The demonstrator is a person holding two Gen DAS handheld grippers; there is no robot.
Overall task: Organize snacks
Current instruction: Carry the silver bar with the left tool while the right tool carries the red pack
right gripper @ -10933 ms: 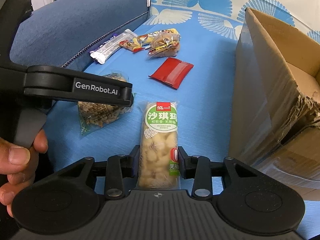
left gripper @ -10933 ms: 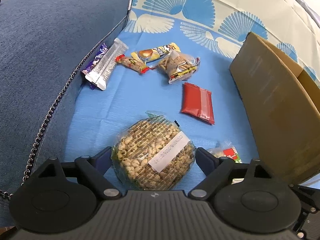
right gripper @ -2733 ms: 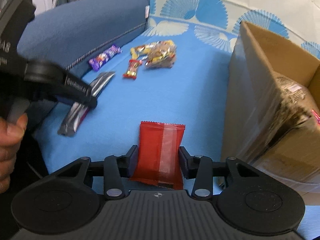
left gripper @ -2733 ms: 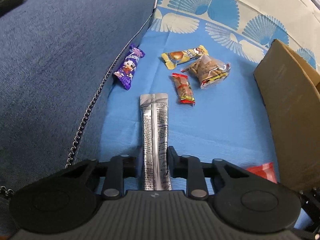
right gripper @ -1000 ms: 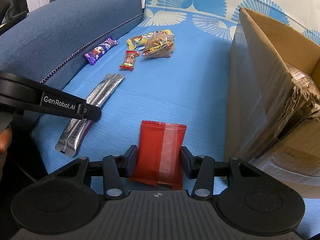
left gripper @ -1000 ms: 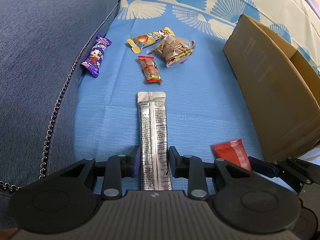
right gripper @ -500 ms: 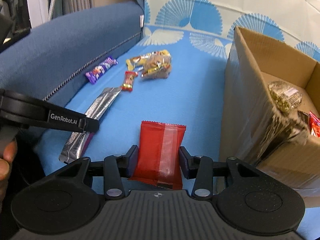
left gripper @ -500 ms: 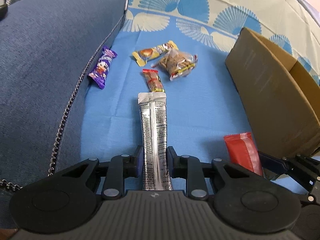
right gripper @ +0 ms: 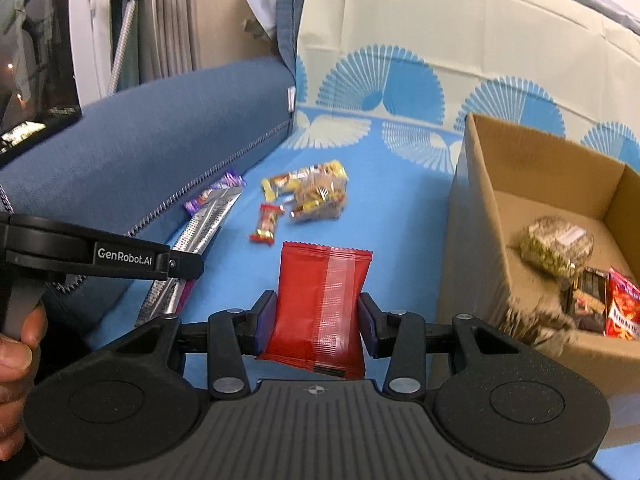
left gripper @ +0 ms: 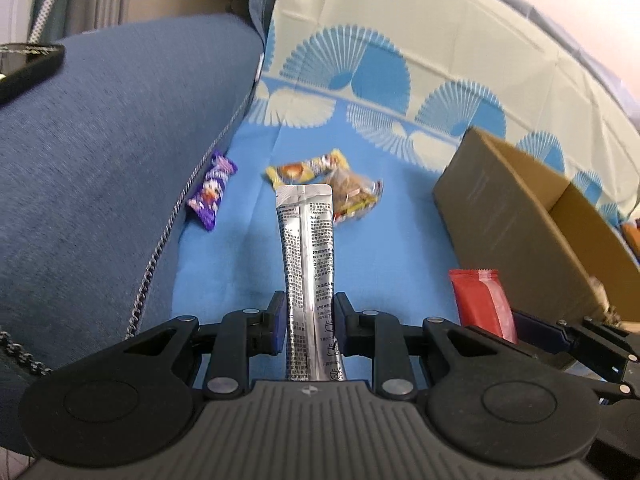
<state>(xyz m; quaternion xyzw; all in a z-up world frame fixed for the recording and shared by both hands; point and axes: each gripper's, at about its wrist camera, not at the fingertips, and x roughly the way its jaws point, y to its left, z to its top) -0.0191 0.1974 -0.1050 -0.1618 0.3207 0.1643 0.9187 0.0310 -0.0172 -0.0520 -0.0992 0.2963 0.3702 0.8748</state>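
Observation:
My left gripper (left gripper: 309, 326) is shut on a long silver snack stick (left gripper: 307, 256), held off the blue sheet and pointing away from me. My right gripper (right gripper: 316, 320) is shut on a flat red packet (right gripper: 320, 296), also lifted; the same red packet (left gripper: 482, 304) shows at the lower right of the left wrist view. On the sheet lie a purple candy (left gripper: 211, 189), a yellow bar (left gripper: 306, 170), a clear bag of biscuits (left gripper: 354, 194) and a small red-and-yellow candy (right gripper: 266, 222). An open cardboard box (right gripper: 532, 184) stands to the right.
The box holds a round puffed cake (right gripper: 556, 246) and a red packet (right gripper: 622, 310). A blue sofa armrest (left gripper: 100, 168) with a chain trim rises on the left. A person's hand (right gripper: 18, 344) grips the left tool. A fan-patterned backrest (left gripper: 400, 60) closes the far side.
Both grippers have risen and tilted up with their snacks, so more of the backrest and the box's inside shows. The silver stick has left the sheet.

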